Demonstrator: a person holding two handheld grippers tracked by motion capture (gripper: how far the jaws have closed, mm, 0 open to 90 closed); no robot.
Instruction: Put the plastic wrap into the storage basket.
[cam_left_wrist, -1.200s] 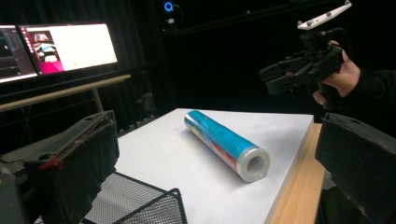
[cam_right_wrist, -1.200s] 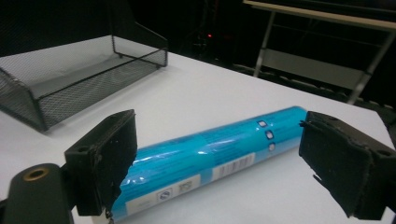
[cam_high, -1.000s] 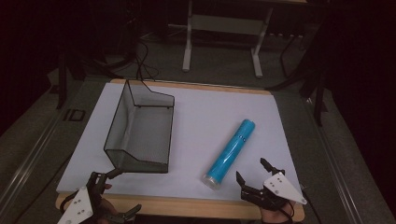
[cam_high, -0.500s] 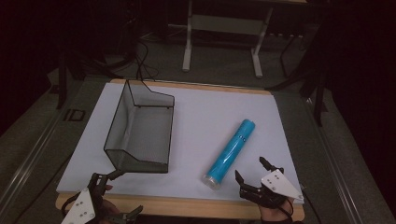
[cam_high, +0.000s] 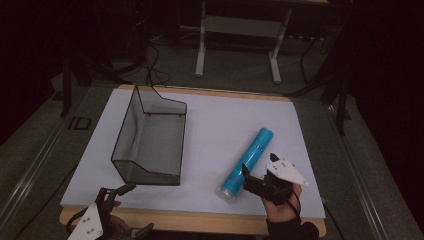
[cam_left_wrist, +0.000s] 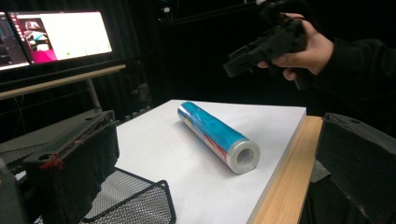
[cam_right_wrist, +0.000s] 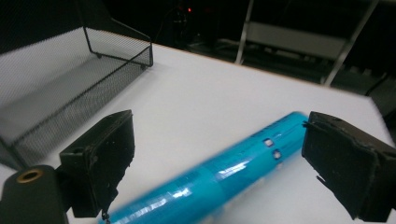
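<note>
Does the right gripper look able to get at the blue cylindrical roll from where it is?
Probably yes. The right gripper hangs open just beside the near end of the blue cylindrical roll, which lies alone on the white table top. Its jaws straddle the roll with nothing between; the black wire-mesh basket stands well aside.

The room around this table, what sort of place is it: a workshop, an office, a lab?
Probably a lab or recording room. A lit computer monitor sits on a side desk, cables trail over the dark floor, and a person works a white table with hand-held grippers, beside a blue roll and a wire mesh tray.
</note>
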